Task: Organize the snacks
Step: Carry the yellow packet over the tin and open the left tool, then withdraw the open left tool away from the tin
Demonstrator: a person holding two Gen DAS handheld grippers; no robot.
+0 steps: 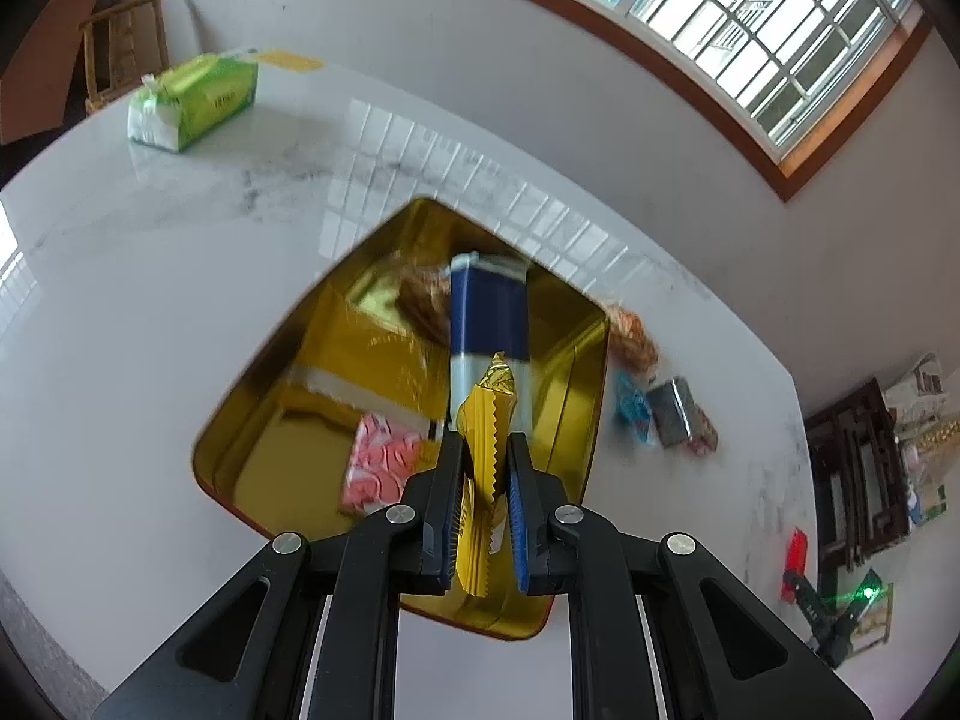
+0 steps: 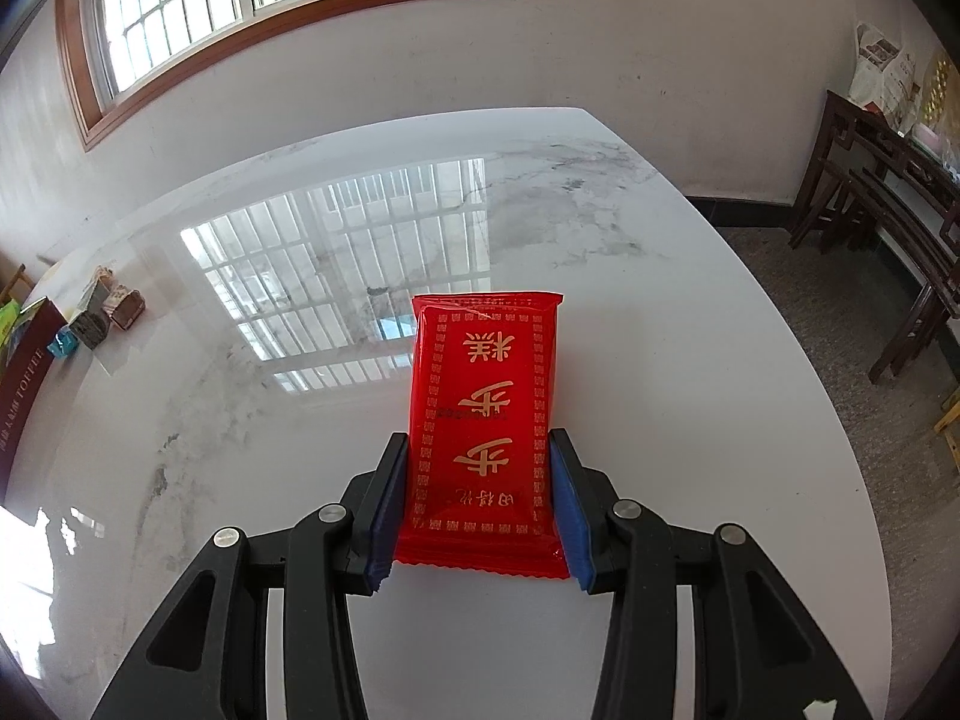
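Note:
My left gripper [image 1: 485,441] is shut on a yellow-gold snack wrapper [image 1: 485,420] with zigzag edges, held above the open gold tin [image 1: 288,372]. Inside the tin lie a pink packet [image 1: 381,471], a blue-and-white packet [image 1: 487,324] and a brown snack [image 1: 423,297]. In the right wrist view my right gripper [image 2: 480,444] is shut on a red packet [image 2: 485,420] with gold characters, its pads pressing both long sides, over the white marble table [image 2: 660,312].
Loose snacks [image 1: 666,408] lie on the table right of the tin. A green tissue pack [image 1: 192,99] sits at the far left. The tin's side and several snacks [image 2: 102,312] show at the left of the right wrist view. Dark wooden chairs [image 2: 888,222] stand right.

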